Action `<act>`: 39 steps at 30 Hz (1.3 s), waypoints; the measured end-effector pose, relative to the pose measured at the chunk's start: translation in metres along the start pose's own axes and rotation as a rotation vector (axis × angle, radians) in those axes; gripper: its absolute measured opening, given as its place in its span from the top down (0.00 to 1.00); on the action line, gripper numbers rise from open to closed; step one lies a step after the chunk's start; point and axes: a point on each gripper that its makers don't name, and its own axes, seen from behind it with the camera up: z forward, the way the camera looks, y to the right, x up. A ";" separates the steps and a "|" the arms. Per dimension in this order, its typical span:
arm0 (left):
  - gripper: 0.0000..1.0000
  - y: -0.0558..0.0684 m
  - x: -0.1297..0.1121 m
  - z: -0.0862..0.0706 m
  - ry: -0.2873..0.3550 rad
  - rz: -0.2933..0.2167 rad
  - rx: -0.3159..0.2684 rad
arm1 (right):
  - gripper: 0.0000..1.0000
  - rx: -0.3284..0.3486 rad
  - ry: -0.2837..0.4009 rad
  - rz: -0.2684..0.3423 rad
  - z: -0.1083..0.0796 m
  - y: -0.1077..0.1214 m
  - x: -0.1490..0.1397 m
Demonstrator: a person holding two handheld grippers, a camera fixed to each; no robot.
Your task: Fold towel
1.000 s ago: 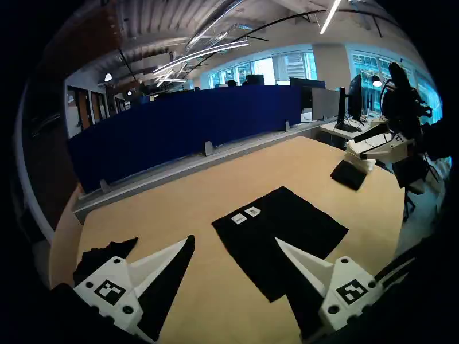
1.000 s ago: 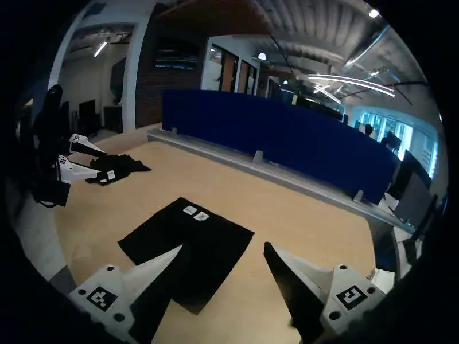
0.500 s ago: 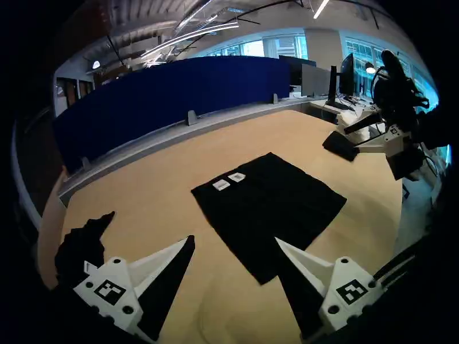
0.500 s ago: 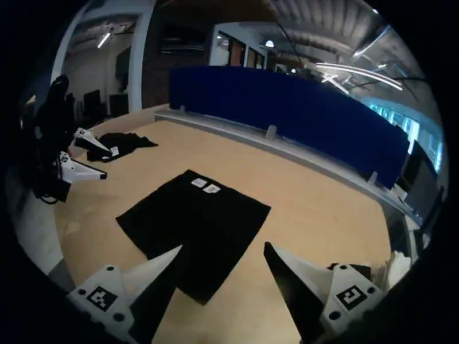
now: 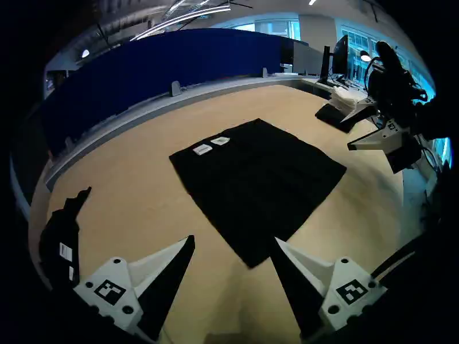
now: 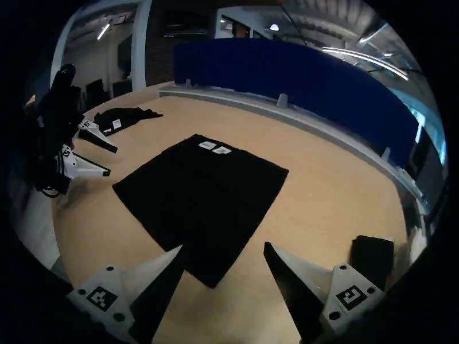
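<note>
On the light wooden desk, the flat black rectangular towel is lying spread out, looming larger than a second ago as both cameras are tipping down toward it. The left tool and right tool are hovering over its near corner, fingers gaping wide and gripping nothing.

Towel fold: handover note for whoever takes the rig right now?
Left claw: open, empty, pointed at one near corner of the towel.
Right claw: open, empty, pointed at the neighbouring corner.
Towel: spread flat on the table, white tags on the far edge.
Done: nothing gripped, no fold started.
Left: grip the corners and fold.
</note>
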 end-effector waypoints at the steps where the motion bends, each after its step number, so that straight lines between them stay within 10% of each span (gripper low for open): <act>1: 0.07 0.001 -0.003 0.002 -0.007 0.000 -0.004 | 0.00 0.002 -0.006 0.001 0.002 -0.001 -0.004; 25: 0.08 0.021 -0.037 0.021 -0.114 -0.011 -0.076 | 0.09 0.045 -0.120 0.028 0.016 -0.016 -0.063; 39: 0.30 0.019 -0.040 0.023 -0.155 -0.028 -0.057 | 0.23 0.062 -0.144 0.012 0.014 -0.018 -0.075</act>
